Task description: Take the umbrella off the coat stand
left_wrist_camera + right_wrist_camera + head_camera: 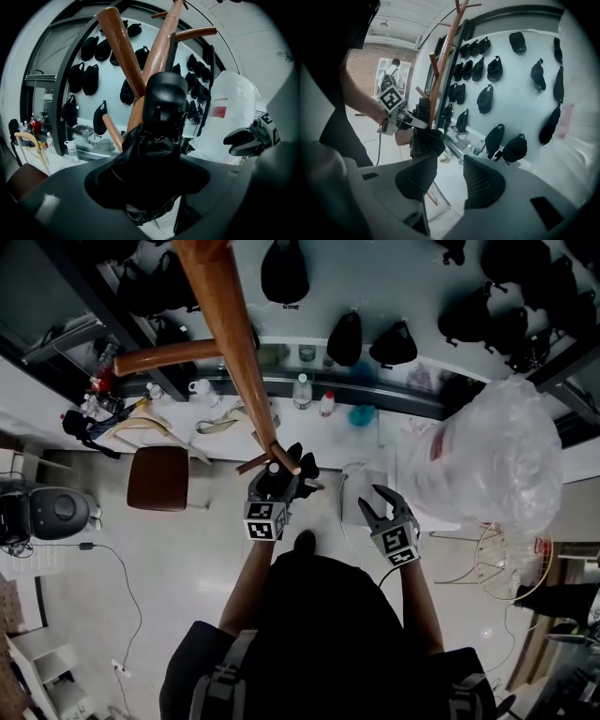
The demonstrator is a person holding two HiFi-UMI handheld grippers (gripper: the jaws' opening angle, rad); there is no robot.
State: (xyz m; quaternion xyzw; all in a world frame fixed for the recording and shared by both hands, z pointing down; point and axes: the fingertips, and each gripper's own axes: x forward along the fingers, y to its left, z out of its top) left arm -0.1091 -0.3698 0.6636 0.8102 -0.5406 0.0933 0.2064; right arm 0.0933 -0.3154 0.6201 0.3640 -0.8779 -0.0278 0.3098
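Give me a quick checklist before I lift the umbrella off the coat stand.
1. Hold of the left gripper on the umbrella: ok, jaws closed on its black fabric.
2. Umbrella free of the pegs of the coat stand: cannot tell, it sits against the pole.
3. The right gripper free to help: ok, jaws apart, empty.
4. Room to pull back: ok, the stool stands off to the left.

The right gripper (451, 180), jaws parted with nothing between them, faces the wooden coat stand (443, 61), where the left gripper (415, 123) grips a black umbrella (426, 142). Black bags (494, 69) line the wall.
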